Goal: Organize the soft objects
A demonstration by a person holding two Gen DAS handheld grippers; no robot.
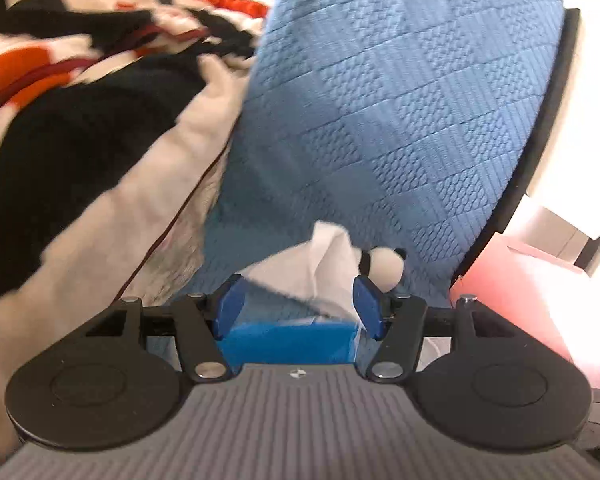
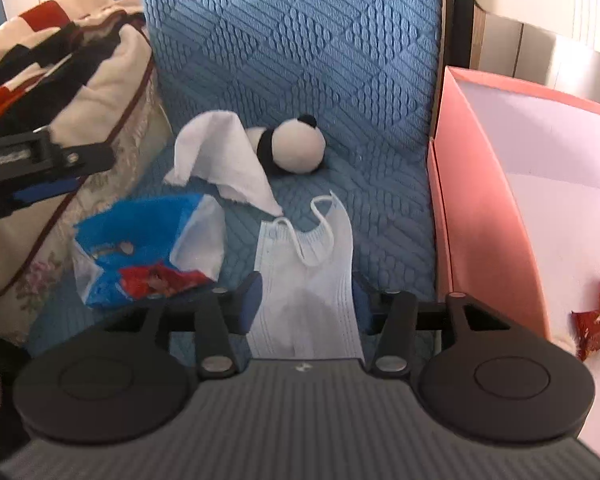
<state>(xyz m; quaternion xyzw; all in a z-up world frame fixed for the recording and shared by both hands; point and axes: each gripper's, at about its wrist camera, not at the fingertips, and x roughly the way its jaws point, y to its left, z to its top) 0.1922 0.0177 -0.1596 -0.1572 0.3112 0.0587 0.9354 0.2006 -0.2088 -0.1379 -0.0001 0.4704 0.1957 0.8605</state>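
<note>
On the blue quilted cover point(image 2: 300, 40) lie a white face mask point(image 2: 312, 280), a crumpled white tissue point(image 2: 224, 152), a small panda plush point(image 2: 296, 144) and a blue tissue packet point(image 2: 140, 240). My right gripper point(image 2: 306, 302) is open, low over the cover. The mask lies flat between its blue pads, and they do not squeeze it. In the left wrist view my left gripper point(image 1: 300, 307) is open too. The tissue point(image 1: 312, 264) and the blue packet point(image 1: 288, 340) sit between and under its pads. The panda point(image 1: 384, 270) is just past the right pad.
A pink box point(image 2: 480, 200) stands open at the right of the cover, with red candy wrappers point(image 2: 596, 328) inside. A red, black and cream blanket point(image 2: 40, 60) is piled at the left on a floral cushion point(image 2: 28, 264). One of the left gripper's fingers point(image 2: 60, 160) reaches in from the left.
</note>
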